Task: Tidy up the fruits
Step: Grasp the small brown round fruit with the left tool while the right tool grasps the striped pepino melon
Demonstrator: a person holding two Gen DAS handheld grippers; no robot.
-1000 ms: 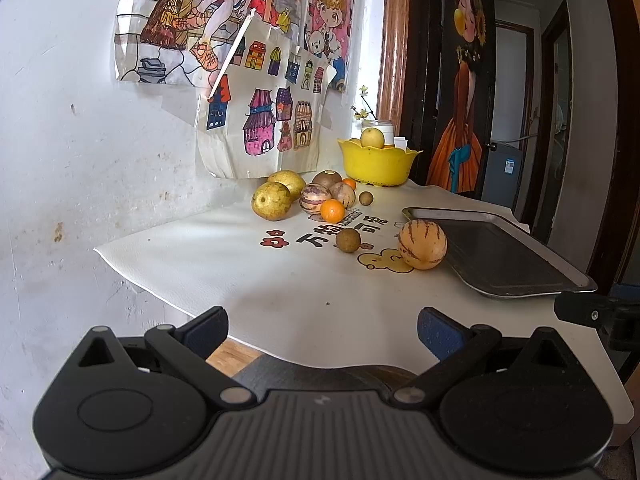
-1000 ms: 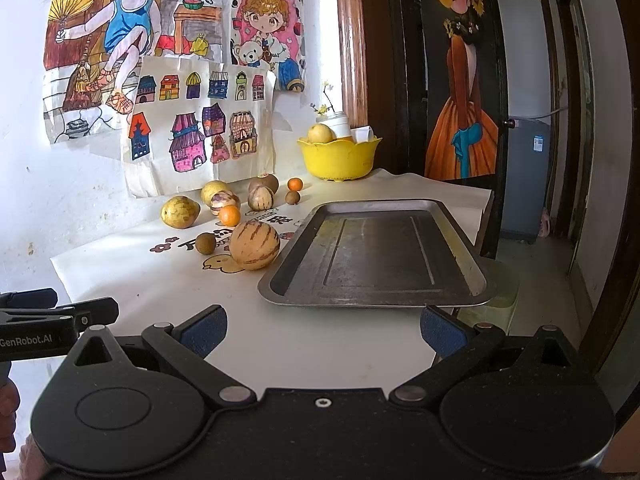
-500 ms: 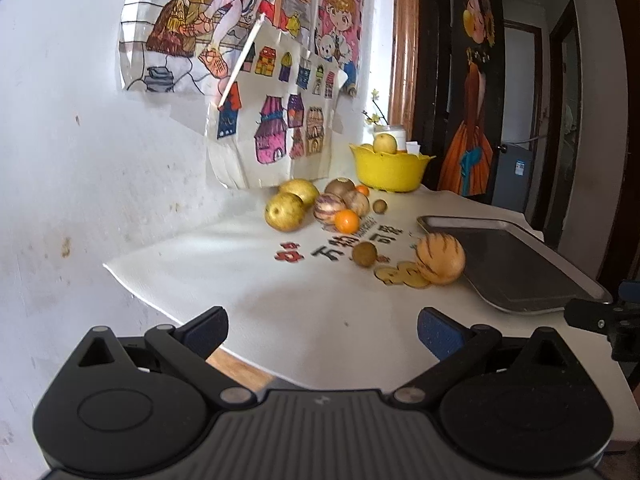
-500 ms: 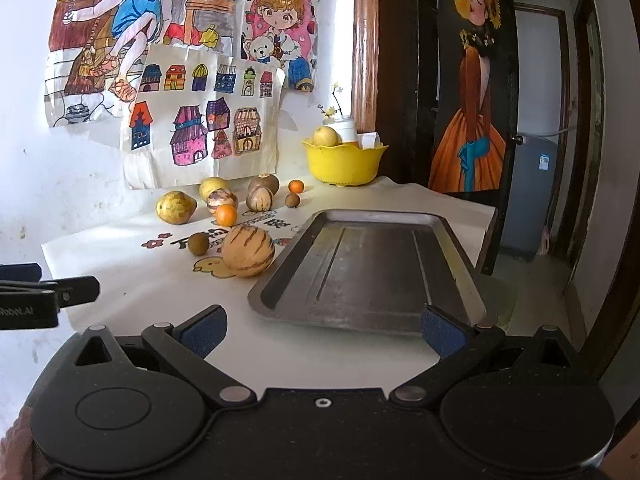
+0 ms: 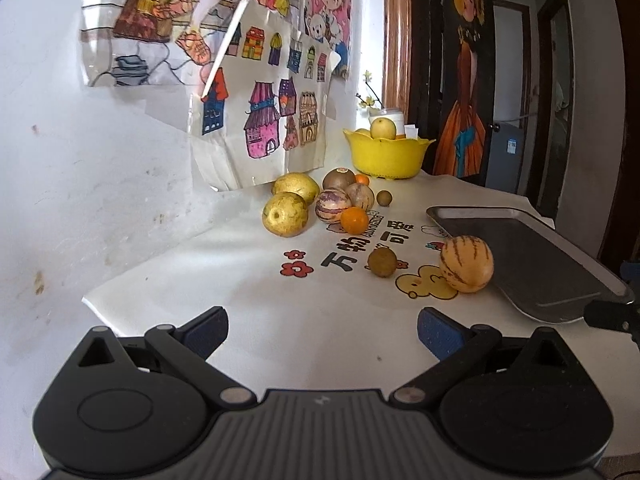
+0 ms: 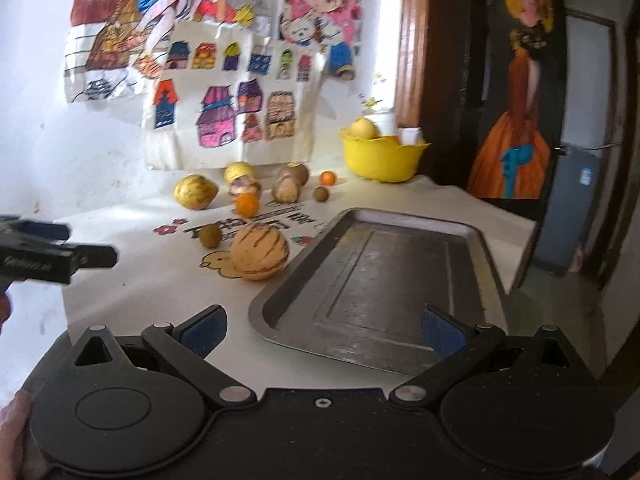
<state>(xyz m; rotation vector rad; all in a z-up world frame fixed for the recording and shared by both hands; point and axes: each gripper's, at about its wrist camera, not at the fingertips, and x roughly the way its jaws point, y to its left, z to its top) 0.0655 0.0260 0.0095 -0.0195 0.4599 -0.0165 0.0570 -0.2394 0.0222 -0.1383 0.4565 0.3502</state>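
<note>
As both grippers have come in closer over the last second, the fruit and tray loom larger in each wrist view. Left gripper (image 5: 322,330): fingers spread wide, nothing between them, low over the near edge of the white tablecloth (image 5: 248,280). Right gripper (image 6: 324,330): likewise spread and empty, now over the near rim of the metal tray (image 6: 384,276); its view is blurred, so it is in motion. No fruit has shifted. My reading: approach only, sorting not yet begun, tray bare.

Count, working outward on the cloth:
- Striped melon (image 5: 466,264), one, nearest, touching or just beside the tray's left rim.
- Small brown round fruit, two: one (image 5: 382,262) just left of the melon, one (image 5: 384,198) far, near the bowl.
- Small oranges, two: one (image 5: 354,220) at the front of the far cluster, one (image 5: 362,179) partly hidden behind it.
- Yellow pear-like fruit, two (image 5: 285,219) (image 5: 296,186), left of the cluster.
- Purple-streaked fruit, two (image 5: 333,205) (image 5: 360,196), side by side, touching.
- Brown round fruit (image 5: 339,178), one, at the back.
- Yellow bowl (image 5: 387,157), one, far end, holding at least one pale yellow fruit (image 5: 383,128); other contents unclear.
- Tray, one, right side.

The melon looks the likeliest first pick.
</note>
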